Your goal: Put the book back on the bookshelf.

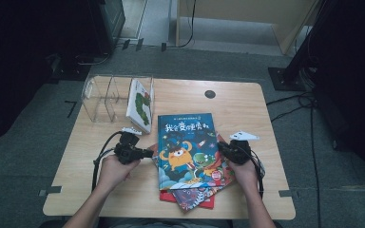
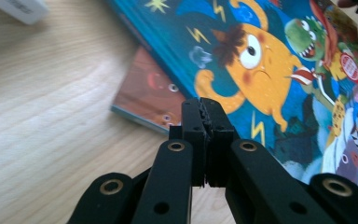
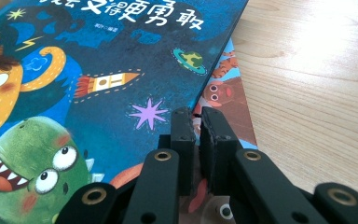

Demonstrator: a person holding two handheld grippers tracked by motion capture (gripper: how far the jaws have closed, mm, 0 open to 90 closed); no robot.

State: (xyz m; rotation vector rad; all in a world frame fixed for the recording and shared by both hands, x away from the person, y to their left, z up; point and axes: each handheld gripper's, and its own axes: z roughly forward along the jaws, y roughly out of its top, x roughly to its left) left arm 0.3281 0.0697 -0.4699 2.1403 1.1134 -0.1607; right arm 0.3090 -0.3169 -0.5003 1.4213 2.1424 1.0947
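Observation:
A blue picture book with an orange monster on its cover lies on top of a loose pile of books in the middle of the wooden table. My left gripper lies low at the book's left edge. In the left gripper view its jaws are shut pad to pad with nothing between them, tips at the blue book and a brown book under it. My right gripper sits at the book's right edge. Its jaws are all but closed, a thin slit apart, holding nothing, tips by the blue book.
A clear acrylic book stand stands at the back left with a white book leaning in it. A red book and others stick out under the blue one toward the front edge. A black round cap sits at the back.

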